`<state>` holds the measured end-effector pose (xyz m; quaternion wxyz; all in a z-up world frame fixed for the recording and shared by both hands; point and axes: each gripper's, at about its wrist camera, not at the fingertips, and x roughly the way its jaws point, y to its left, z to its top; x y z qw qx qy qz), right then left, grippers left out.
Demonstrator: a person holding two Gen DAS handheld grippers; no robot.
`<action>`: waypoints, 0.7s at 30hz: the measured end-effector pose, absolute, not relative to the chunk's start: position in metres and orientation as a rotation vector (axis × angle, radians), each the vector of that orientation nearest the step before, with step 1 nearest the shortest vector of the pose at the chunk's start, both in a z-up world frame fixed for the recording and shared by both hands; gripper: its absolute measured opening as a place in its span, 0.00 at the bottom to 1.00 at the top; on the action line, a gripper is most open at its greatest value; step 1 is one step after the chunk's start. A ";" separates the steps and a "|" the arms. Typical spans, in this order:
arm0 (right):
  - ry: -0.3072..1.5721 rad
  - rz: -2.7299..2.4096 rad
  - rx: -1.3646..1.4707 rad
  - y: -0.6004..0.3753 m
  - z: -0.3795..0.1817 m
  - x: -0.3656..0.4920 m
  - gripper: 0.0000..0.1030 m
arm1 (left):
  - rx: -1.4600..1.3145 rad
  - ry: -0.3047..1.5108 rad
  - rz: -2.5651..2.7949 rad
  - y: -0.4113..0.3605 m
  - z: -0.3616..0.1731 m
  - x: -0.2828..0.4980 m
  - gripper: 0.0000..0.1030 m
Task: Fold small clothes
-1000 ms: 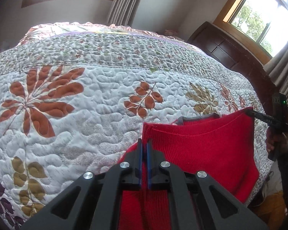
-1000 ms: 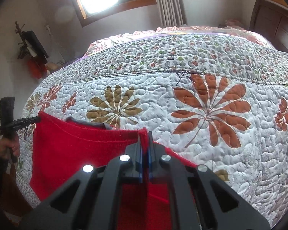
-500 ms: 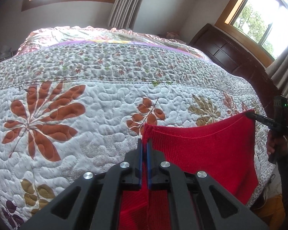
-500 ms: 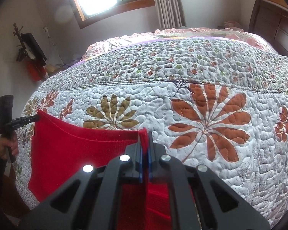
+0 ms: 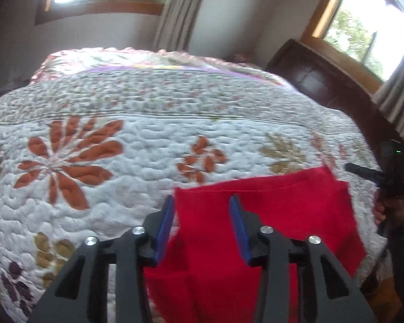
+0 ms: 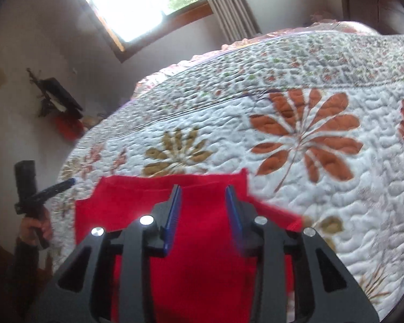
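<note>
On quilt (image 5: 137, 145), red garment (image 5: 269, 204) lies flat under both spread hand-held grippers, left (image 5: 203, 216), right (image 6: 203, 204), ungripped

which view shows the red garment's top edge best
The right wrist view: the red garment shows its whole top edge flat on the quilt. In the left wrist view the garment is more blurred, its right corner near the frame edge.

One red garment (image 5: 269, 215), two tongs (image 5: 202, 215), seemingly.
</note>
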<state>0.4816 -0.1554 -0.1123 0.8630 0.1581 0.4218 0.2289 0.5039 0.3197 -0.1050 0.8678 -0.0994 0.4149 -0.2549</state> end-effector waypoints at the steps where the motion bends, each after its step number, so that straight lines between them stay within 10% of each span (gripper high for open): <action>1: 0.892 0.523 0.356 -0.151 -0.117 0.467 0.36 | -0.227 0.885 -0.594 0.310 -0.111 0.494 0.50; 4: 0.933 0.570 0.346 -0.136 -0.144 0.438 0.36 | -0.182 0.973 -0.587 0.290 -0.154 0.478 0.48; 8: 1.013 0.510 0.327 -0.139 -0.180 0.438 0.25 | -0.270 1.005 -0.546 0.314 -0.180 0.482 0.21; 15: 0.916 0.619 0.283 -0.095 -0.147 0.392 0.36 | -0.259 0.877 -0.746 0.287 -0.142 0.406 0.37; 21: 0.938 0.504 0.072 -0.046 -0.184 0.386 0.23 | -0.288 0.982 -0.651 0.277 -0.198 0.404 0.27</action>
